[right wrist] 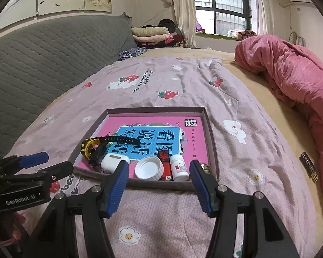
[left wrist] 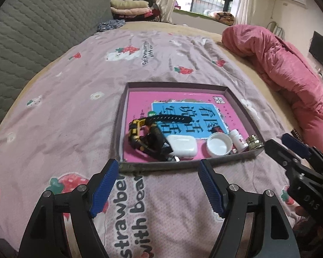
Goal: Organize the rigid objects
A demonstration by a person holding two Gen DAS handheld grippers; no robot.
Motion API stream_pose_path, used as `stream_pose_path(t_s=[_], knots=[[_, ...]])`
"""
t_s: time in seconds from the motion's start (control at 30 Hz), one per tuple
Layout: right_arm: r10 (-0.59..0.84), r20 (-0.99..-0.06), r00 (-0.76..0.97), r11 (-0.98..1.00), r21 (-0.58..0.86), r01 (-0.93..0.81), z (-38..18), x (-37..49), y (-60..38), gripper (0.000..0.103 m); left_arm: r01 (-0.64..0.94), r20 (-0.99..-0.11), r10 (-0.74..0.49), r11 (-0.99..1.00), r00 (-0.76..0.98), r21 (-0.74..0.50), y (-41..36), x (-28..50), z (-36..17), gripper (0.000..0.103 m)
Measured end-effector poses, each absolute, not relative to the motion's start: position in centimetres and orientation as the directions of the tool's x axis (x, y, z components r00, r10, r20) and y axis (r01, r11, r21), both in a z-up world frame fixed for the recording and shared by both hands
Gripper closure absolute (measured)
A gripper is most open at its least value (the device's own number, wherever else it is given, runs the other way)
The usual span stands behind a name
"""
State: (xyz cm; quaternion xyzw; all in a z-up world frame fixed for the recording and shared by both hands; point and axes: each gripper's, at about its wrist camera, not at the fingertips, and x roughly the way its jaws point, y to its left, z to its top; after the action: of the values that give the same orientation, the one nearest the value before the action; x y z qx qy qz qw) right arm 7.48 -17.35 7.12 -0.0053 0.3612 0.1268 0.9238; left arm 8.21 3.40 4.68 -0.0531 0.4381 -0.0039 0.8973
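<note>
On the bed's strawberry blanket (right wrist: 183,81), shallow box (right wrist: 211,142) holds sorted items.
Watch (left wrist: 140,133), earbud case (left wrist: 182,145), white cap (right wrist: 149,168), pill bottle (right wrist: 178,167) inside, near edge; left gripper (left wrist: 158,185) and right gripper (right wrist: 158,190) both spread, empty.

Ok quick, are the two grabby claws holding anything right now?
Left gripper: open, holding nothing, above the blanket.
Right gripper: open, holding nothing, just short of the tray.
</note>
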Motion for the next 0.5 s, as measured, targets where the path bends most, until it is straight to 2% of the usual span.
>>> stream_pose_path(t_s=[0.5], knots=[[0.235,-0.662,0.712,0.967,0.084,-0.241,7.1,3.8,-17.6,0.045,-0.039,-0.81,-0.038,0.996,0.585,-0.075,2.9,5.6,4.2,0.026]])
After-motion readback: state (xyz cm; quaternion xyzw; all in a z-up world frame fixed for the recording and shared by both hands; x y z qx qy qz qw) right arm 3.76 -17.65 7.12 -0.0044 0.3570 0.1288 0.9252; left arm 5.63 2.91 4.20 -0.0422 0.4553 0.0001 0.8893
